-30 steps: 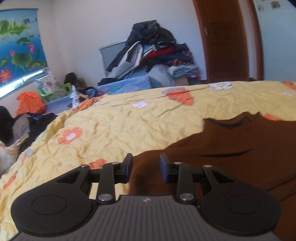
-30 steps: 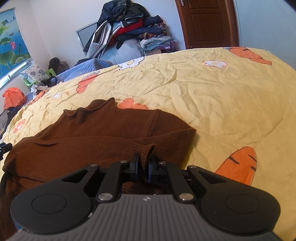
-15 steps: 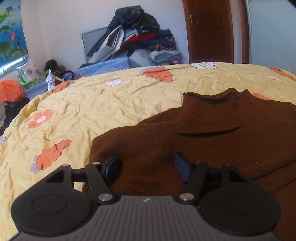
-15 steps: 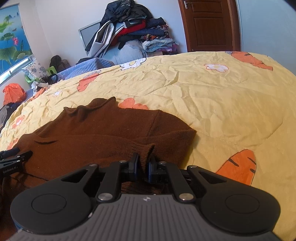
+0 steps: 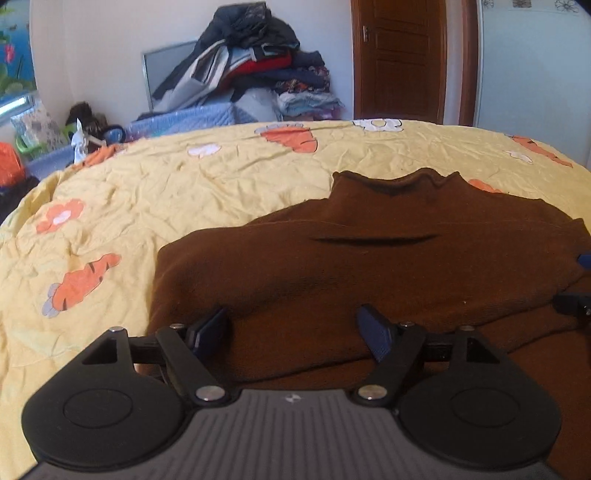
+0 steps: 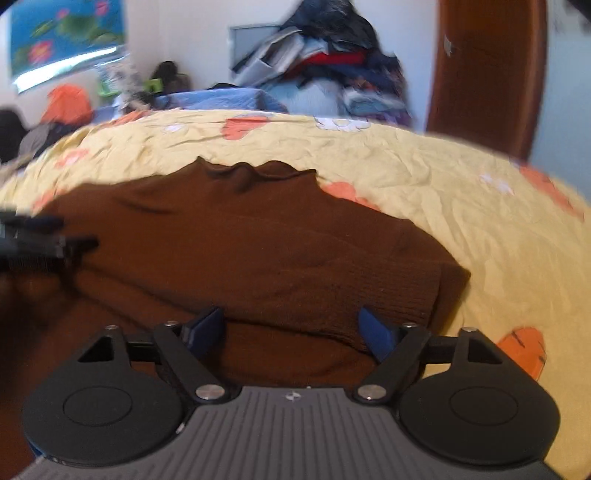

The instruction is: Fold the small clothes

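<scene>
Since a second ago both hand-held grippers, left [image 5: 293, 328] and right [image 6: 291, 328], have let go, jaws opening wide and empty; the brown knit sweater [image 5: 369, 258] lies folded on the yellow bed quilt [image 5: 166, 192], likely released to settle.

- No text, label, brand name or number can be read in either view.
- The only mark is a small pale emblem on the grey ribbed body of the left gripper [image 5: 291, 334], at the middle of its top edge; it is a symbol, not letters.
- The same small emblem stands in the same place on the right gripper [image 6: 291, 332].
- The poster [image 6: 70, 33] on the wall shows only flowers and leaves, blurred.
</scene>
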{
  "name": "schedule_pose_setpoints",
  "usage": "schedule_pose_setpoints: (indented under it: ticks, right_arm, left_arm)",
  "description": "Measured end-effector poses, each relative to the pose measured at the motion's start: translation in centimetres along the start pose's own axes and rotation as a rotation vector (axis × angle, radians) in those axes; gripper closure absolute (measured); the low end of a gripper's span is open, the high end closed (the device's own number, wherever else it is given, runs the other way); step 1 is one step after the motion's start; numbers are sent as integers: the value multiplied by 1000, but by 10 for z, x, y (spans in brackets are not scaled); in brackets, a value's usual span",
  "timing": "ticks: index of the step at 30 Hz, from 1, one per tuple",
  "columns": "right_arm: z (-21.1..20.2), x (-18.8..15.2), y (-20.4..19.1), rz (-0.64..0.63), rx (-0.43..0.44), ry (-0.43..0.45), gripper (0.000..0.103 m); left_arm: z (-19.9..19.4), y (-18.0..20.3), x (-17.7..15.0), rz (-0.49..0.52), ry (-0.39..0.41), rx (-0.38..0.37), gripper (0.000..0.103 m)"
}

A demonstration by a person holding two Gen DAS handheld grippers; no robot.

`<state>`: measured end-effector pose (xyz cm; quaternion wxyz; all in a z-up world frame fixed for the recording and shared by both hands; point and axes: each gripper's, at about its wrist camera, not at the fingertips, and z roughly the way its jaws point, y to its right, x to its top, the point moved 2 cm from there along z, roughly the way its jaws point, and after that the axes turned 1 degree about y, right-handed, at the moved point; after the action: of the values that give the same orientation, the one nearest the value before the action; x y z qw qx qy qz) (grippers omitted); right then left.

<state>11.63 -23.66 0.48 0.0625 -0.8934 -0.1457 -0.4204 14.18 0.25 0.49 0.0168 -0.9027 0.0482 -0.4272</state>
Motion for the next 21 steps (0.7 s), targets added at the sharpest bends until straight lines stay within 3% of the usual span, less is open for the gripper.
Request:
schedule_pose_setpoints:
  ticks: [4, 6, 8, 11, 12, 15, 16, 17, 18, 19, 20, 21]
  right_arm:
    - [-34, 5, 8, 124, 55, -6, 19]
    - [-64, -6, 22, 230, 114, 44, 14]
    - [-82, -26, 36, 304, 105, 38, 10]
    - [-85, -54, 54, 335, 23, -37, 20]
    - [-89, -57, 56, 323, 6, -11, 26]
    - [-85, -53, 55, 364, 32, -26, 30]
    - [-80, -50, 51, 360, 53, -39, 39]
    - [-75, -48, 47, 345, 52, -50, 41]
    - [-71, -45, 42, 316, 31, -52, 56]
    - [-68, -42, 39, 302, 20, -68, 93]
    - [-68, -41, 40, 317, 18, -75, 91]
    - [-72, -42, 43, 324, 8, -62, 91]
  left_arm:
    - [-42, -17, -7, 1, 44, 9, 25]
    - [-63, -36, -21, -65, 31, -22, 25]
    - [-77, -54, -42, -133, 2, -49, 25]
    - [-74, -72, -70, -228, -78, -57, 25]
    - [-77, -73, -74, -229, -40, -40, 25]
    - [-70, -69, -70, -266, -42, -23, 26]
    - [-66, -67, -68, -277, -38, -30, 26]
    - [-62, -64, -65, -267, -32, -24, 37]
    - [-60, -60, -63, -234, -31, 9, 68]
    - [-61, -58, -60, -203, -38, 41, 84]
    - [-62, -60, -58, -205, -44, 41, 96]
    - [-65, -64, -58, -210, -49, 44, 98]
